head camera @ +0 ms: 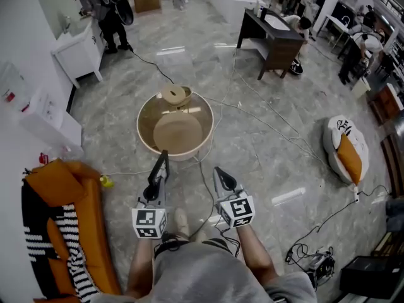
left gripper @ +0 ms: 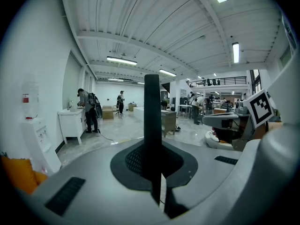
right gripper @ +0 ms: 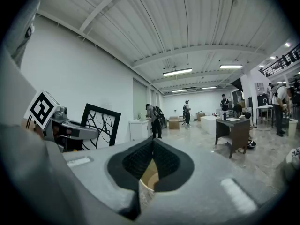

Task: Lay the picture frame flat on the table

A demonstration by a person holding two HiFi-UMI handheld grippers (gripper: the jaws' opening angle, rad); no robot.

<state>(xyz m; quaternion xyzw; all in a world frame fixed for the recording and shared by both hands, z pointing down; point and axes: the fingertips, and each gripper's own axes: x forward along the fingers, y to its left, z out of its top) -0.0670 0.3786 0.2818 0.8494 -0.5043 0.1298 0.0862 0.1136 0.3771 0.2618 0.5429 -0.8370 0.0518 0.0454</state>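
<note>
My left gripper [head camera: 156, 188] is shut on the picture frame [head camera: 163, 163], a black frame held upright in the air just short of the round table [head camera: 145, 137]. In the left gripper view the frame [left gripper: 152, 107] shows edge-on as a tall black bar rising from between the jaws. The right gripper view shows its face with a black branch pattern [right gripper: 100, 124], standing behind the left gripper [right gripper: 70, 125]. My right gripper [head camera: 218, 171] hangs beside it to the right, shut and holding nothing.
A small tan round object [head camera: 175, 95] sits at the table's far edge. An orange sofa with a striped cushion [head camera: 63, 232] is at the left. Cables cross the floor. A beanbag [head camera: 346, 150], a dark desk [head camera: 271, 40] and people stand farther off.
</note>
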